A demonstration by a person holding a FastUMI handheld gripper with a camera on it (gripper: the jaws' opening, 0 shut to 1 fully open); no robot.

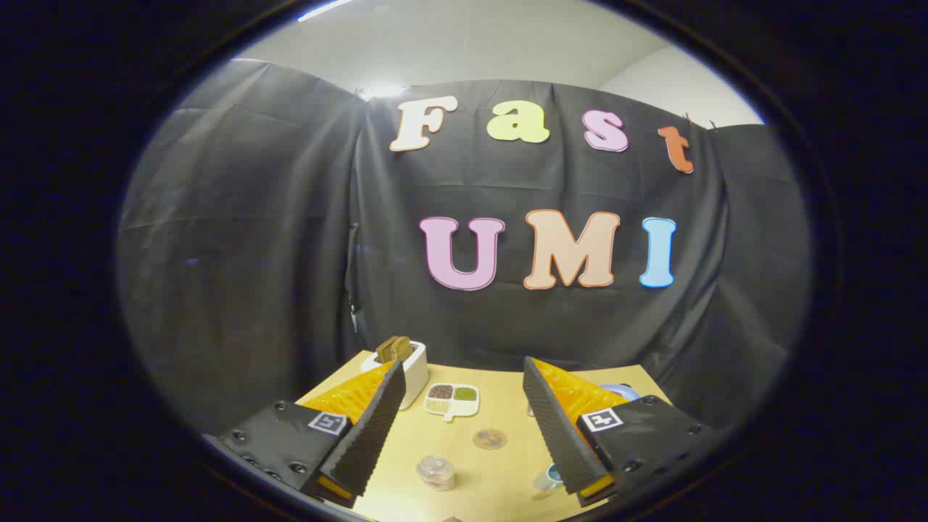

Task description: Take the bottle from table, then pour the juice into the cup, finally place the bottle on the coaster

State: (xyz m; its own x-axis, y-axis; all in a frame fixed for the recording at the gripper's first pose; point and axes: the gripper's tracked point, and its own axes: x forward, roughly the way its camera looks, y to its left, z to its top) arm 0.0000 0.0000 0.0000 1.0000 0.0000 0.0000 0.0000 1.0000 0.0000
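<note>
The tongs [464, 428] gape wide above the bench [500, 464]; a bottle [436, 472] and coaster [489, 438] lie between the fingers.

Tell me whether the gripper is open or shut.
Open. The gripper holds its fingers wide apart with nothing between them, above the table.

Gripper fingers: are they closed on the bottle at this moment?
No. The gripper is open, its fingers spread wide above the table with nothing between them; the bottle stands untouched below.
</note>
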